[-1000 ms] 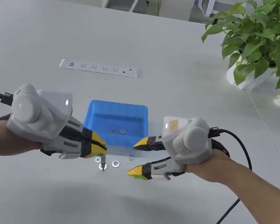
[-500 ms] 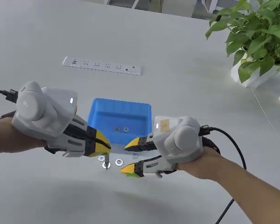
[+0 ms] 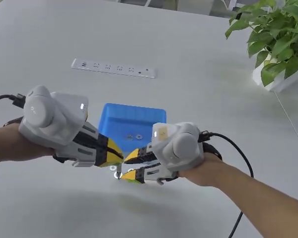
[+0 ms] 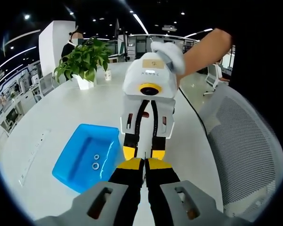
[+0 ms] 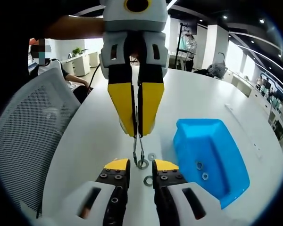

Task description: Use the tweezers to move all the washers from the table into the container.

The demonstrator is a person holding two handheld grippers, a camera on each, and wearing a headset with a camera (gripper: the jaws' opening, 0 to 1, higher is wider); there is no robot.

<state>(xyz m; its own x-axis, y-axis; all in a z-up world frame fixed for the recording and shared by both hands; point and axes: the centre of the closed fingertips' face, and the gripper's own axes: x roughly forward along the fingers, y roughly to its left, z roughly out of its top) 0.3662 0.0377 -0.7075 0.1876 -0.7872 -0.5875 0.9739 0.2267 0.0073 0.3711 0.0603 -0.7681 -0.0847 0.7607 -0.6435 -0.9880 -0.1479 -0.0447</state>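
Three washers (image 5: 152, 156) lie on the table (image 5: 85, 141) at the tips of the tweezers (image 5: 137, 147), one touching them. Your left gripper (image 5: 137, 133) pinches the tweezers; your right gripper (image 5: 141, 165) has its jaws apart. Two more sit in the container (image 5: 226, 141).

1. Left gripper (image 3: 115, 154): fingers pressed together, clamping the tweezers (image 5: 137, 141), aimed toward the right fingers.
2. Right gripper (image 3: 130, 165): fingers slightly parted, facing the left fingers almost tip to tip.

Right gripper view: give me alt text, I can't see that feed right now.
The left gripper, fingers shut on tweezers, reaches in from the top, tweezer tips at a washer on the table, just ahead of the right gripper's open fingers. A blue container nearby holds two washers.
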